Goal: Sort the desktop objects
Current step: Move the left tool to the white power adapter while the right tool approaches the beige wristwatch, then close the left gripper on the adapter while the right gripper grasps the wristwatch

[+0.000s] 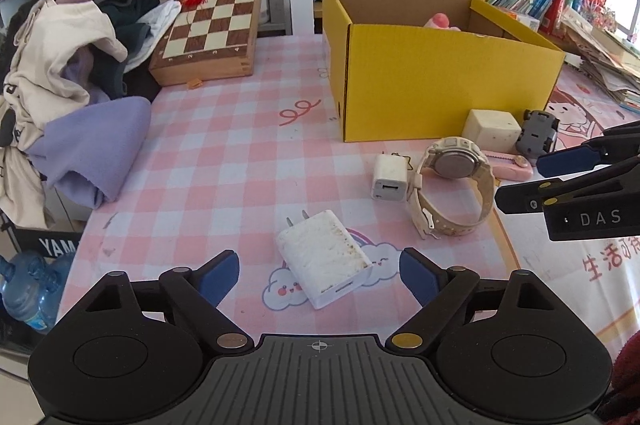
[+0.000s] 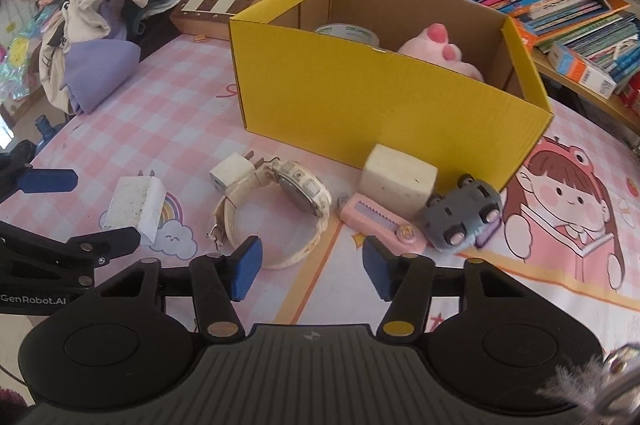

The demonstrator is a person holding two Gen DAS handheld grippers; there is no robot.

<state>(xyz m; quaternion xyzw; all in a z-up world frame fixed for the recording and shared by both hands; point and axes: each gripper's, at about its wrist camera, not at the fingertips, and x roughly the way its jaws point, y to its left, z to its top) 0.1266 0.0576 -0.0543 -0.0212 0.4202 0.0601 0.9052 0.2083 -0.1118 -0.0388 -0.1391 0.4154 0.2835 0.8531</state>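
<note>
The left gripper point(image 1: 319, 277) sits at the bottom of its view with its blue fingers point(image 1: 218, 275) spread wide and holding nothing. The big white charger point(image 1: 324, 259) lies flat on the desk point(image 1: 224, 145) right between them. Up and to the right lie a small white plug point(image 1: 390, 177) and a cream watch point(image 1: 454, 185), touching each other.

The right gripper point(image 2: 312, 267) is at the bottom of its view, fingers wide apart and holding nothing too. Just above them lie the watch strap, a pink cutter point(image 2: 380, 223), a white cube point(image 2: 398, 183) and a gray toy car point(image 2: 462, 219) on its back. The yellow box point(image 2: 384, 93) stands behind them in the middle of the frame, with a pink plush toy point(image 2: 438, 53) and a tape roll point(image 2: 348, 33) inside.
</note>
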